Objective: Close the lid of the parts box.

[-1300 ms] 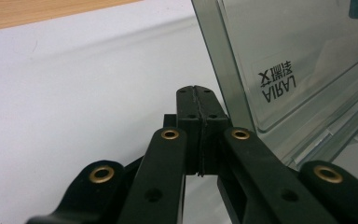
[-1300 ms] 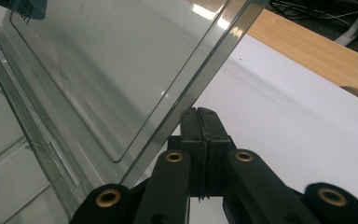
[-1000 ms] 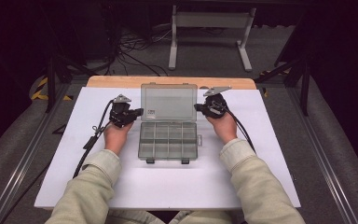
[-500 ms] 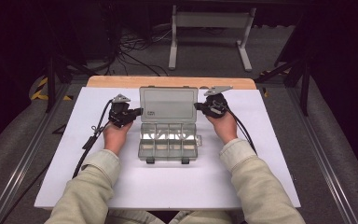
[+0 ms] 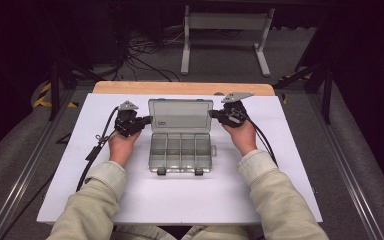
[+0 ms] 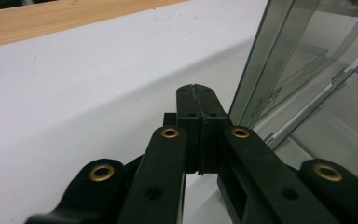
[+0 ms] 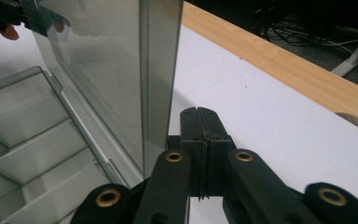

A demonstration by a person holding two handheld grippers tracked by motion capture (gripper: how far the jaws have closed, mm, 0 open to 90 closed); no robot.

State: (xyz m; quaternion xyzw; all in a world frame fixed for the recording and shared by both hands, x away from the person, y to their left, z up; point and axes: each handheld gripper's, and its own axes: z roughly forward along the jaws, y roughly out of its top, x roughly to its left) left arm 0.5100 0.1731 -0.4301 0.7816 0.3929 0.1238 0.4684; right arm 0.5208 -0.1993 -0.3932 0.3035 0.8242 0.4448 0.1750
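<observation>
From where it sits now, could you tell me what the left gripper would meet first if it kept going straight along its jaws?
Probably nothing: the left gripper points just beside the raised lid, over bare white tabletop.

Fixed camera high above table (image 5: 180, 200), looking forward-down, two jaw-level cameras close beside shared upright lid (image 5: 180, 116)

The smoky grey see-through plastic compartment box (image 5: 180, 145) has a clear tinted lid (image 5: 180, 115) bearing a small dark label, too blurred to read. It lies on a plain white sheet (image 5: 180, 200) over the pale wooden worktop (image 5: 130, 87). Each black tool (image 6: 196, 100) carries brass-coloured rivets. The sleeves (image 5: 95, 200) are beige.
</observation>
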